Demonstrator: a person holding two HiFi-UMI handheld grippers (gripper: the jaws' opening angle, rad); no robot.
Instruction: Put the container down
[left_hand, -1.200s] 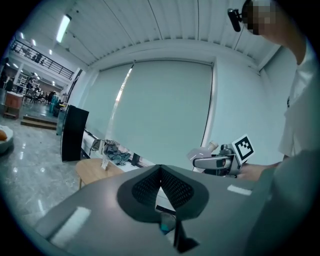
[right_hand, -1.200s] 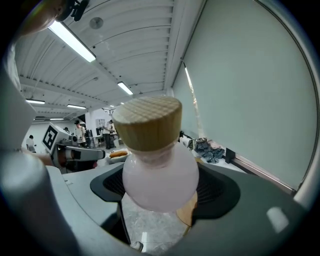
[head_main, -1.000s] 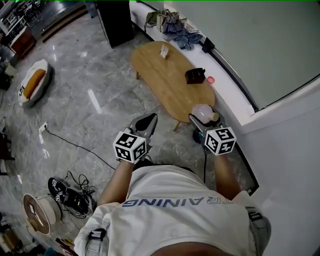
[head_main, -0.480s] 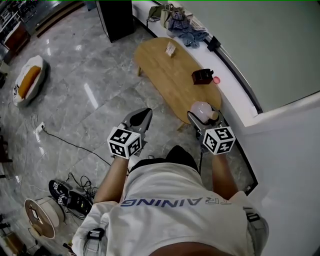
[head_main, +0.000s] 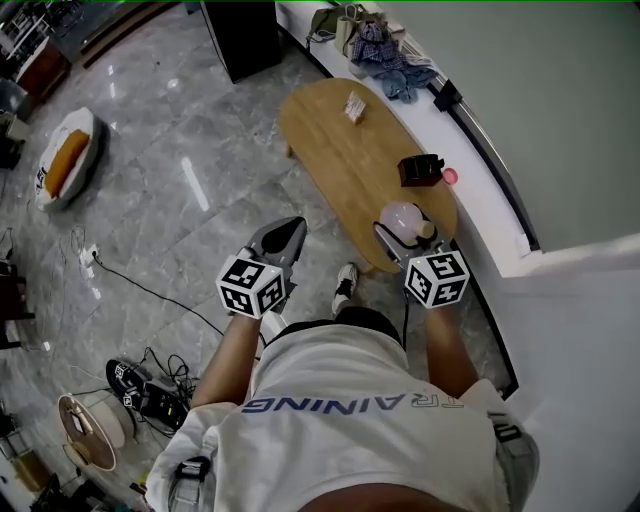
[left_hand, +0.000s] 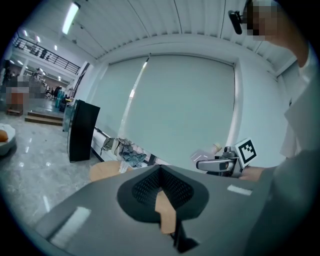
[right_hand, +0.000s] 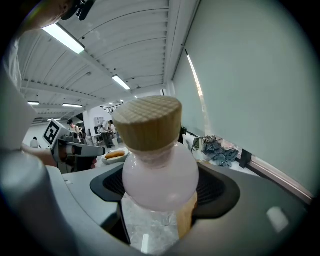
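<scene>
The container (right_hand: 159, 172), a pale pink round bottle with a cork (right_hand: 150, 122), is clamped in the right gripper (head_main: 402, 235). The jaws are spread wide and press on its sides, with the cork pointing away from the person. In the head view it shows over the near end of the table (head_main: 335, 150), in the air rather than resting on the wood; how high it is cannot be told. The left gripper (head_main: 278, 240) has its jaws together with nothing between them, and hangs over the floor (head_main: 190, 130) just off the table's near left side.

So the carrying looks about done and the putting down is not. What is left, I judge, is to lower the container until its base meets the wood, turning it upright if need be, and then to open the jaws.

The table is a long oval of light wood, bare at its near end. Farther along stands a black box (head_main: 420, 170), with a small pink thing (head_main: 450, 177) just beside it, and near the far end lies a packet (head_main: 355, 105). A white ledge (head_main: 480, 190) runs along the table's right side under a large window, with clothes (head_main: 395, 60) heaped past the far end. A black cabinet (head_main: 245, 35) stands beyond that end. The floor is grey marble, and a cushion (head_main: 65, 165) lies well off to the table's left.
</scene>
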